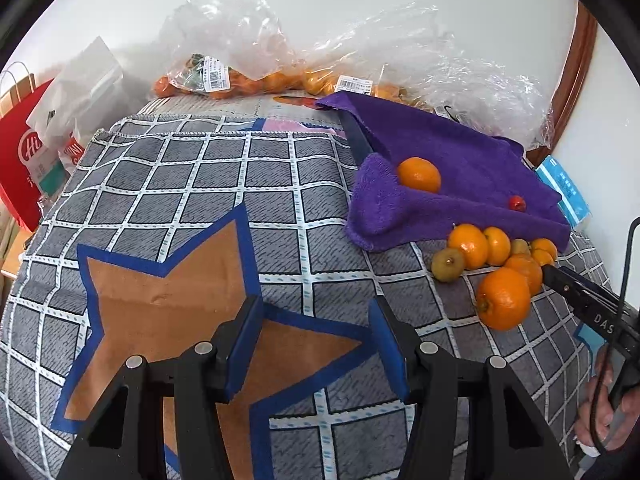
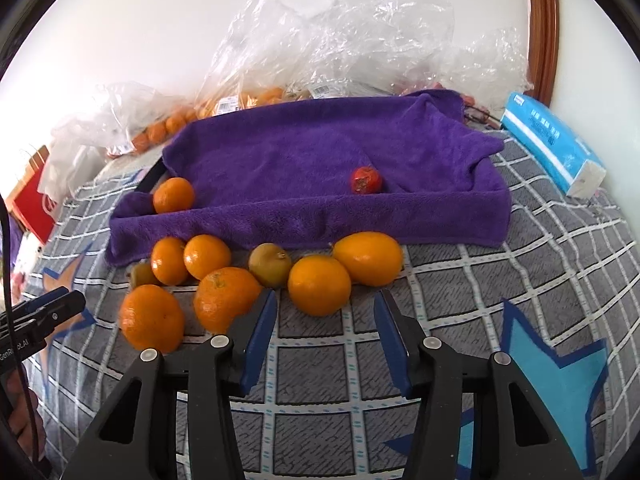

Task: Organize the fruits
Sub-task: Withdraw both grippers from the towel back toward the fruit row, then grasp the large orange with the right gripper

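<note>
A purple towel (image 2: 304, 168) lines a tray on the checked cloth; it also shows in the left wrist view (image 1: 452, 160). On it lie one orange (image 2: 173, 195) (image 1: 419, 174) and a small red fruit (image 2: 365, 179) (image 1: 517, 202). In front of it sits a cluster of several oranges (image 2: 319, 285) (image 1: 503, 298) with two small brownish-green fruits (image 2: 270, 265) (image 1: 447, 264). My right gripper (image 2: 325, 304) is open and empty, just short of the cluster. My left gripper (image 1: 314, 312) is open and empty over the brown star, left of the fruit.
Clear plastic bags of oranges (image 1: 224, 76) lie along the back wall. A blue tissue pack (image 2: 552, 144) sits at the right edge. A red paper bag (image 1: 24, 152) stands at the left. A wooden frame (image 2: 542, 28) rises at the back right.
</note>
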Motion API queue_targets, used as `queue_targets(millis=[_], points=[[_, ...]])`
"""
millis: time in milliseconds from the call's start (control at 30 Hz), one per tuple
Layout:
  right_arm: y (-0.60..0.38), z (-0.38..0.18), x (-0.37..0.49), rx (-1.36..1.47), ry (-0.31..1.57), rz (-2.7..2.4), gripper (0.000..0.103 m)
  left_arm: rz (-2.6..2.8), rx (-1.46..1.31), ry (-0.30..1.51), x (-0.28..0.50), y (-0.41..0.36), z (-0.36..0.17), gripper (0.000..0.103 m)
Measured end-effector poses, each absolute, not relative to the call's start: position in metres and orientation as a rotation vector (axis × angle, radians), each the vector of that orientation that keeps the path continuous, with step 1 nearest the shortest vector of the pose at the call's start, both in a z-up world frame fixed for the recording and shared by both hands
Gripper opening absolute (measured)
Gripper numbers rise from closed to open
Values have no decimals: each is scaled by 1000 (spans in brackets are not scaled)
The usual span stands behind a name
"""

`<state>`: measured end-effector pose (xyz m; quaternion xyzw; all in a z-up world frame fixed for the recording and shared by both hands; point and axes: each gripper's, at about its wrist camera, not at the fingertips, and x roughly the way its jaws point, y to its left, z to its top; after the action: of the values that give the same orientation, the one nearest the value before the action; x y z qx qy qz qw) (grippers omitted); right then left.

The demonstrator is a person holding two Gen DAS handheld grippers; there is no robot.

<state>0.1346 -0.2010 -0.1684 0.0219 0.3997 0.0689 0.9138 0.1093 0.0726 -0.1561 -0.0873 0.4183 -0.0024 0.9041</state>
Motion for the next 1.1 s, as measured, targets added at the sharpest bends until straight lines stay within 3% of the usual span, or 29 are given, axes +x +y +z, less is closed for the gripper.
queue_targets(millis=[400, 467, 1100], points=[[-193, -174, 154, 44, 859, 196, 45, -54, -245, 848, 108, 77, -158, 61], [-189, -177, 157, 31, 855, 175, 35, -52, -242, 848, 108, 77, -158, 61], [-212, -184, 134, 12, 856, 173, 35, -77, -283, 839, 105, 80, -159, 60]])
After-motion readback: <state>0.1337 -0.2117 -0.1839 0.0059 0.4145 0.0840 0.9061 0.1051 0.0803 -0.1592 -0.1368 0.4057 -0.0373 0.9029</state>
